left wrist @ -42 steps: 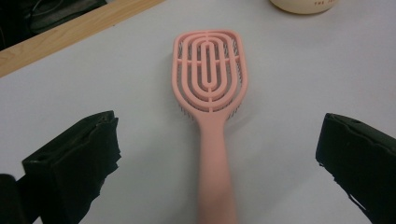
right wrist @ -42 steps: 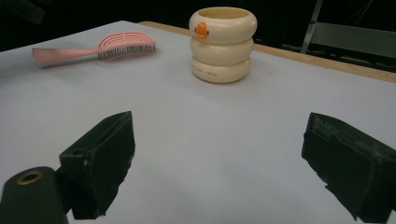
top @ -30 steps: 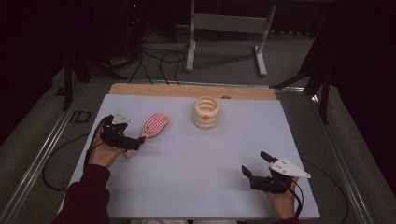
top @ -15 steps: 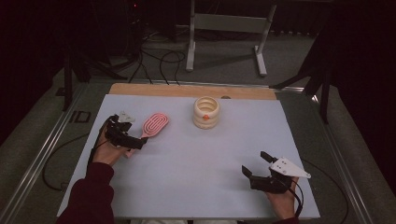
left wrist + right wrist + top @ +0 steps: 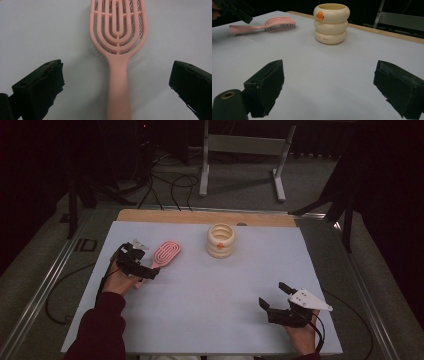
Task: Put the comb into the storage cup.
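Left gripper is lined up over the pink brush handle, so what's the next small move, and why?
Probably lower the left gripper and close on the pink plastic hairbrush handle. Its jaws stand open on either side of the handle, not touching it, and the brush lies flat on the white table.

In the left gripper view the pink hairbrush [image 5: 117, 37] is cut off twice: the top edge slices its head and the bottom edge takes the end of its blurred handle. In the high view the left gripper [image 5: 150, 271] covers most of that handle near the table's left edge. In the right gripper view small dark print on the cream cup [image 5: 331, 23] is too small to read, and the right gripper [image 5: 329, 87] has its right jaw cut by the picture's corner.
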Motion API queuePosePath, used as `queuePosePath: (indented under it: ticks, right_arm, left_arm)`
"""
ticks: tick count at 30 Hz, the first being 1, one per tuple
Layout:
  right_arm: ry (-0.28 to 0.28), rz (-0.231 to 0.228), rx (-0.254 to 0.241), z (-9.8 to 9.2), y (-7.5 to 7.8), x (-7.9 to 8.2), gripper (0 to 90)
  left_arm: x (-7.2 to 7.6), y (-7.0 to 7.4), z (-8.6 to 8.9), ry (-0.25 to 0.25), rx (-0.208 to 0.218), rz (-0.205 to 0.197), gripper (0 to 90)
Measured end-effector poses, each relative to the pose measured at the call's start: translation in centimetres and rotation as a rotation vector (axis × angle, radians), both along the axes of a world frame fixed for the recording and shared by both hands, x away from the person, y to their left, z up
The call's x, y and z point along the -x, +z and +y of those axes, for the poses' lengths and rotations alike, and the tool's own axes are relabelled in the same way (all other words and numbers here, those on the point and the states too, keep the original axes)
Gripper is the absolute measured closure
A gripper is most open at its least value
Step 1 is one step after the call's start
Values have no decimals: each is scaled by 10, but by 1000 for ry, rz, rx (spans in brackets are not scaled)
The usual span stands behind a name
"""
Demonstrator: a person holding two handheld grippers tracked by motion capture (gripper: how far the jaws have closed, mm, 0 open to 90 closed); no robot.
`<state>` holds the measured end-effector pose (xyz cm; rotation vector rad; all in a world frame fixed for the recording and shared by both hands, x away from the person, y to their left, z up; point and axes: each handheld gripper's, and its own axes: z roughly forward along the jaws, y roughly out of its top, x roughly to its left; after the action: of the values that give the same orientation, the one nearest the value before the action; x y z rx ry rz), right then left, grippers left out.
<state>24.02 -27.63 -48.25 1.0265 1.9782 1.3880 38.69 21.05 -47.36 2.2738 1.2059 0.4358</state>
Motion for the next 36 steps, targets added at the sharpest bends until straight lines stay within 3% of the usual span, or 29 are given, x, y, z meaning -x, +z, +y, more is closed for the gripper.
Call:
queuePosePath:
  ticks: [6, 26, 36]
  right_arm:
    - [1, 0, 2, 0, 0, 0, 98]
    - [5, 3, 3, 1, -2, -1, 98]
    - [9, 4, 12, 3, -2, 0, 98]
  left_arm:
    - [-5, -3, 0, 16, -26, 37, 0]
    - [-17, -5, -7, 20, -73, 53, 0]
    - [-24, -8, -12, 18, -97, 81, 0]
